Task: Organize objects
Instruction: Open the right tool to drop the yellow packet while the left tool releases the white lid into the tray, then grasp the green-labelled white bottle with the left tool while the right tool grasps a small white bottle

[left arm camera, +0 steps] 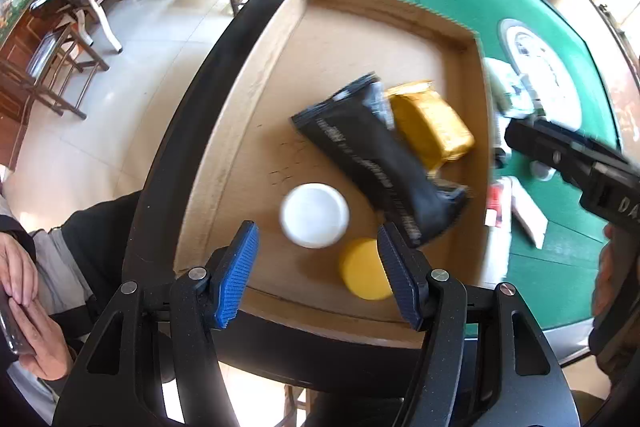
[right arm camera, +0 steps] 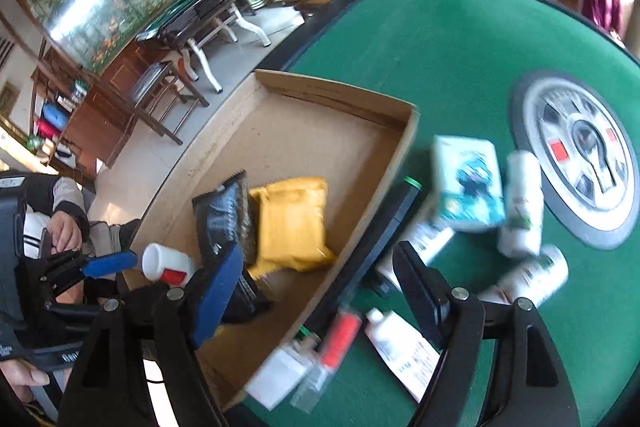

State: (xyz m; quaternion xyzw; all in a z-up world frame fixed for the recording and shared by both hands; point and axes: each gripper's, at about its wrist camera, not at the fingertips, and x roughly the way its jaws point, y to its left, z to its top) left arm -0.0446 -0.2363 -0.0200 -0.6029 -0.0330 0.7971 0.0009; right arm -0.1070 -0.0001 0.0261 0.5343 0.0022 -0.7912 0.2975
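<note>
A shallow cardboard tray [left arm camera: 360, 23] [right arm camera: 320, 95] lies on the green table. In it are a black packet [left arm camera: 376, 163] [right arm camera: 224, 215] leaning on a yellow packet [left arm camera: 432, 131] [right arm camera: 292, 223], a white-capped bottle [left arm camera: 314, 215] [right arm camera: 166, 265] and a yellow-lidded jar [left arm camera: 364, 267]. My left gripper [left arm camera: 316, 231] hangs open over the tray's near edge, the white bottle below its gap and untouched. My right gripper [right arm camera: 318, 249] is open over the tray's right wall with nothing between its fingers. In the left wrist view the right gripper [left arm camera: 520, 135] shows at the right.
Right of the tray lie a teal box [right arm camera: 468, 183], white bottles [right arm camera: 522, 203], a white tube [right arm camera: 400, 343], a red-labelled vial [right arm camera: 340, 343] and a long black item [right arm camera: 384, 223]. A round dial [right arm camera: 580, 155] sits mid-table. A seated person's hands [left arm camera: 24, 291] are at left.
</note>
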